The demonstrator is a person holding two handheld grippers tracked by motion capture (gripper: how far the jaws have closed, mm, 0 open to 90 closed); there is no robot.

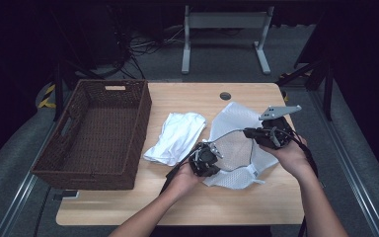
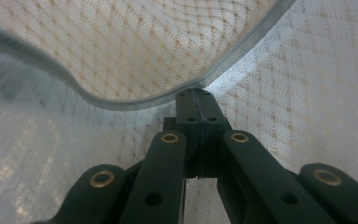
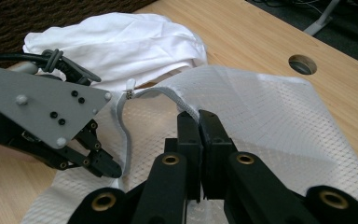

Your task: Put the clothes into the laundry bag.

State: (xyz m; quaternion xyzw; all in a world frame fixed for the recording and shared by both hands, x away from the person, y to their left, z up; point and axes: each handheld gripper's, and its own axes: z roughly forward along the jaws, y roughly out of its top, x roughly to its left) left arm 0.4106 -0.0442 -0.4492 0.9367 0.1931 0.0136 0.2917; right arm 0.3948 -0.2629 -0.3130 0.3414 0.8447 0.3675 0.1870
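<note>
A white mesh laundry bag (image 1: 237,143) is seen on the right half of the wooden table (image 1: 177,197), lying between the two hands, with its grey zipper edge (image 1: 232,132) lifted into an arc so that the mouth is held apart. The left gripper (image 1: 212,148) is clamped on the near side of the opening; in the left gripper view its jaws are pressed together on the zipper edge (image 2: 135,101), mesh on both sides. The right gripper (image 1: 249,132) is raised above the table and closed on the upper side of the zipper edge (image 3: 179,101); in the right gripper view the jaws are shut on the grey tape, and the zipper pull (image 3: 129,94) is seen just beyond, next to the left gripper (image 3: 114,169) with its grey three-cornered plate. A crumpled white garment (image 1: 175,136) is lying on the table just left of the bag, touching its edge as far as can be told. A dark brown wicker basket (image 1: 138,133) is standing at the left end of the table, beside the garment.
</note>
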